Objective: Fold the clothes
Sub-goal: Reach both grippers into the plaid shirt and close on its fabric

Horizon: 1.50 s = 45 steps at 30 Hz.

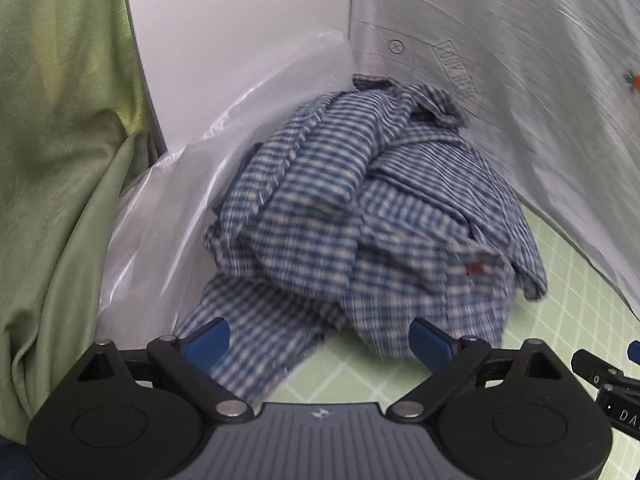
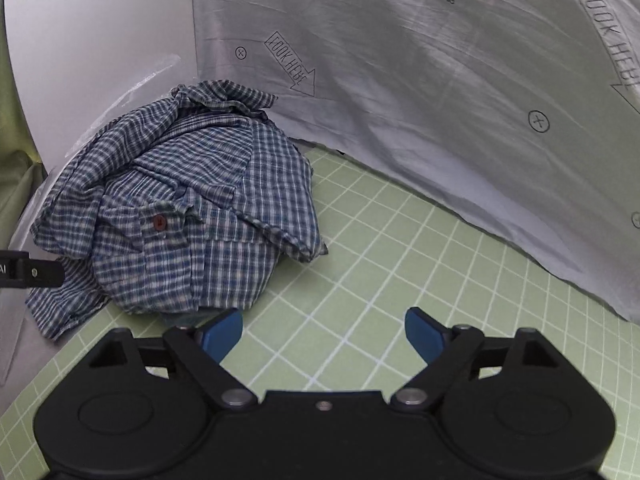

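Note:
A crumpled blue-and-white checked shirt (image 1: 360,216) lies in a heap on the green grid mat (image 1: 560,280), against the back corner. It also shows in the right wrist view (image 2: 180,208), with a red button on it. My left gripper (image 1: 320,342) is open, its blue pads just short of the heap's near edge, one pad over a trailing flap. My right gripper (image 2: 324,334) is open and empty over the mat (image 2: 380,260), to the right of the heap's front. The left gripper's tip (image 2: 32,274) shows at the left edge of the right wrist view.
A grey printed sheet (image 2: 420,100) with arrows and a carrot hangs as a backdrop behind and to the right. A white panel (image 1: 240,60) and clear plastic film (image 1: 172,208) stand left of the heap. A green curtain (image 1: 60,160) hangs at far left.

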Motion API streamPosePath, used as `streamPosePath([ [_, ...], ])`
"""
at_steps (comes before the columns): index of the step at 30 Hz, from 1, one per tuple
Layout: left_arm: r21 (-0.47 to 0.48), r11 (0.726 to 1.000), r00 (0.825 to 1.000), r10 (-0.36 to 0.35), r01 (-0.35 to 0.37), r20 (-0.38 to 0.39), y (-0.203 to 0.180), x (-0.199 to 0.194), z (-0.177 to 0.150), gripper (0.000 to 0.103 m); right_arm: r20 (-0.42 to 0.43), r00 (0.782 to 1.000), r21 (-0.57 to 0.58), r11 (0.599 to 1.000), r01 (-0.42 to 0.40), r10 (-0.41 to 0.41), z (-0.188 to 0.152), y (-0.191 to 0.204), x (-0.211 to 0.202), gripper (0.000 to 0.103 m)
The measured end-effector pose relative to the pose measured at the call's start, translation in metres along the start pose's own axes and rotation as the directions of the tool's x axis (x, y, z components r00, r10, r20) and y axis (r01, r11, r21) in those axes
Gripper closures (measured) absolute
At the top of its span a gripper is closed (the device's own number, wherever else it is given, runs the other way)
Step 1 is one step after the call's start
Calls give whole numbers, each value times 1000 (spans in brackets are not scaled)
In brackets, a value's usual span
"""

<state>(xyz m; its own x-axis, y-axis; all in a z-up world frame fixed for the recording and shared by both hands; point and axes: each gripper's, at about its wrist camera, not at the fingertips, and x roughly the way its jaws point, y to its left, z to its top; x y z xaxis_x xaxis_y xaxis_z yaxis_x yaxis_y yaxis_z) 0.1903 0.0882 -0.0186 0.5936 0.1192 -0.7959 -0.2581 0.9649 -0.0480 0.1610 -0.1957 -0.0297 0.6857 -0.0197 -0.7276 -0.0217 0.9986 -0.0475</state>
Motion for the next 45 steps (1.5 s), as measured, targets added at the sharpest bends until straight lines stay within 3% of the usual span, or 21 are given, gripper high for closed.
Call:
streamPosePath([
  [4, -28, 1000, 1000, 5, -5, -10, 5, 24, 17, 22, -2, 1000, -43, 999, 7, -7, 16, 7, 33, 22],
  [9, -50, 999, 999, -10, 8, -38, 9, 50, 31, 36, -5, 1000, -119, 993, 14, -14, 29, 22, 72, 37],
  [12, -59, 998, 998, -30, 27, -46, 9, 59, 35, 55, 0, 1000, -146, 989, 18, -18, 35, 29, 88, 46],
  [13, -62, 998, 998, -37, 34, -49, 9, 62, 36, 70, -6, 1000, -154, 988, 18, -19, 36, 32, 93, 49],
  [17, -33, 999, 999, -39, 38, -32, 2, 63, 38, 93, -10, 1000, -190, 982, -14, 12, 33, 35, 99, 91],
  [18, -26, 999, 999, -38, 37, -21, 1, 61, 38, 94, 11, 1000, -194, 981, -17, 19, 31, 35, 96, 97],
  [19, 30, 995, 995, -98, 99, -37, 2, 58, 37, 95, 26, 999, -193, 981, -23, 28, 29, 33, 93, 98],
  [25, 23, 990, 991, -136, 136, 0, 10, 33, 35, 98, 97, 995, -106, 994, -29, 39, 24, 13, 60, 101],
  [32, 48, 980, 978, -194, 191, 73, 9, -15, 34, 98, 194, 980, -24, 998, 52, -46, 18, 5, 19, 102],
  [38, 103, 957, 957, -279, 270, 81, -9, -53, 17, 98, 201, 965, 111, 983, 147, -167, 7, -11, 17, 102],
  [41, 146, 942, 949, -312, 301, 53, -26, -64, -1, 98, 166, 959, 189, 962, 199, -231, -26, -45, -15, 102],
  [45, 210, 911, 933, -360, 355, -13, -50, -83, -39, 98, 98, 934, 307, 904, 299, -343, -84, -94, -60, 102],
])
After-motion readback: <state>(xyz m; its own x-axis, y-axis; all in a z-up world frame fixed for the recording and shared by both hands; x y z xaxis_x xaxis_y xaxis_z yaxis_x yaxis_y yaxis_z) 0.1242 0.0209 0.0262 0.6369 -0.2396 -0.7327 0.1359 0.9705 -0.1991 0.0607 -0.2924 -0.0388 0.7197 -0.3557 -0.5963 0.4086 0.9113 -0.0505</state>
